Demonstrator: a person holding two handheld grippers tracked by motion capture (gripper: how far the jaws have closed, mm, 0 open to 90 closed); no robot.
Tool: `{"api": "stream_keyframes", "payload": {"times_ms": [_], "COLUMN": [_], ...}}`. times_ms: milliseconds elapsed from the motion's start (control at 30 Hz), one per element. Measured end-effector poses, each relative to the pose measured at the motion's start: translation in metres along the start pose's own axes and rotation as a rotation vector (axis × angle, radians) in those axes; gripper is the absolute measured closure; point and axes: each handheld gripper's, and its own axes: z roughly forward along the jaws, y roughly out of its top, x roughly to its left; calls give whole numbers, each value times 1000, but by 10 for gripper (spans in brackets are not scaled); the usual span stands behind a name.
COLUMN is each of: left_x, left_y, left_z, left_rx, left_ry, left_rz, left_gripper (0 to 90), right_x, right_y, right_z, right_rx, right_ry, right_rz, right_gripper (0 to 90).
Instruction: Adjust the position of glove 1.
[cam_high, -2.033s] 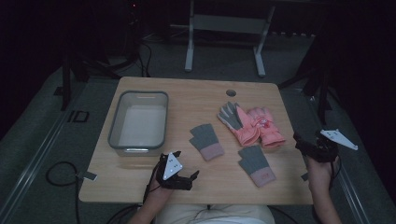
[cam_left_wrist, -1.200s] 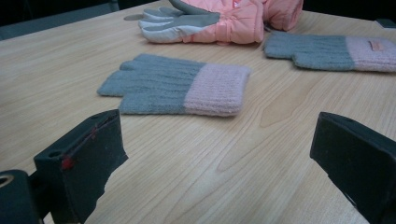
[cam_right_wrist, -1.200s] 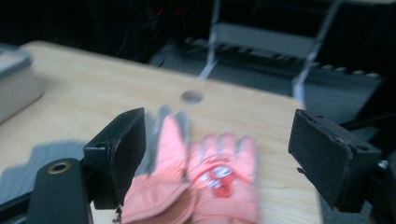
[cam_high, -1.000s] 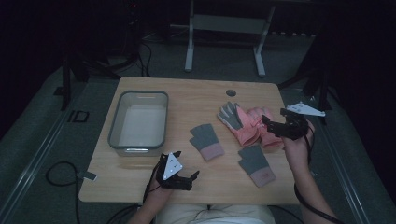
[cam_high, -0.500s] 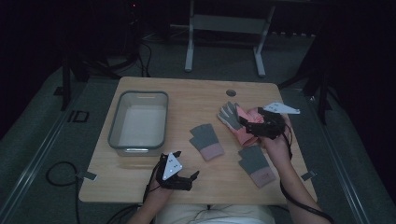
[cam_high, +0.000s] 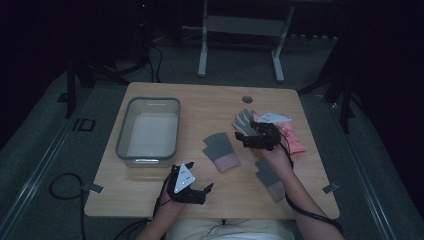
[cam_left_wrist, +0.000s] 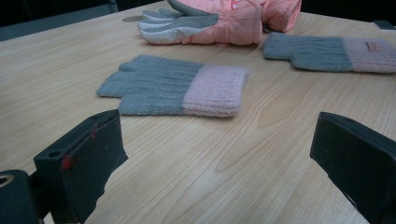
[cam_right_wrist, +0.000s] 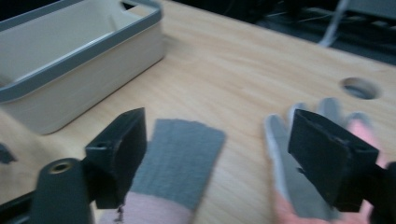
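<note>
On the wooden bench (cam_high: 150, 185), the left gripper (cam_high: 200, 192) rests near the front edge with its jaws spread wide, and the right gripper (cam_high: 245, 139), jaws also spread and holding nothing, hangs over the pink ski gloves (cam_high: 292, 137) beside the cable hole (cam_high: 247, 99). A grey knit glove with a pink cuff (cam_left_wrist: 175, 91) lies flat mid-bench, its mate (cam_left_wrist: 331, 53) nearer the right edge with a small cuff tag, too blurred to read. The grey-rimmed bin (cam_high: 147, 131) sits at the left.
</note>
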Motion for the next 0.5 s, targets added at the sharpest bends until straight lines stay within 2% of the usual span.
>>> {"api": "stream_keyframes", "payload": {"times_ms": [67, 133, 233, 300, 333, 500], "left_x": [0, 0, 1, 0, 0, 1], "left_y": [0, 0, 0, 0, 0, 0], "left_z": [0, 0, 0, 0, 0, 0], "left_rx": [-1, -1, -2, -2, -2, -2], "left_ry": [-1, -4, -6, -6, -6, -8], "left_rz": [1, 0, -3, -1, 0, -1], "left_gripper": [24, 25, 25, 25, 24, 25], "right_x": [2, 7, 13, 14, 17, 22], "right_y": [-1, -3, -6, -8, -12, -18], "right_z": [4, 16, 29, 33, 42, 57], "right_rx": [5, 30, 46, 55, 68, 89], "right_ry": [9, 32, 43, 52, 59, 62], "right_rz": [-1, -8, -19, -21, -26, -53], "right_gripper": [225, 282, 332, 346, 426, 471]}}
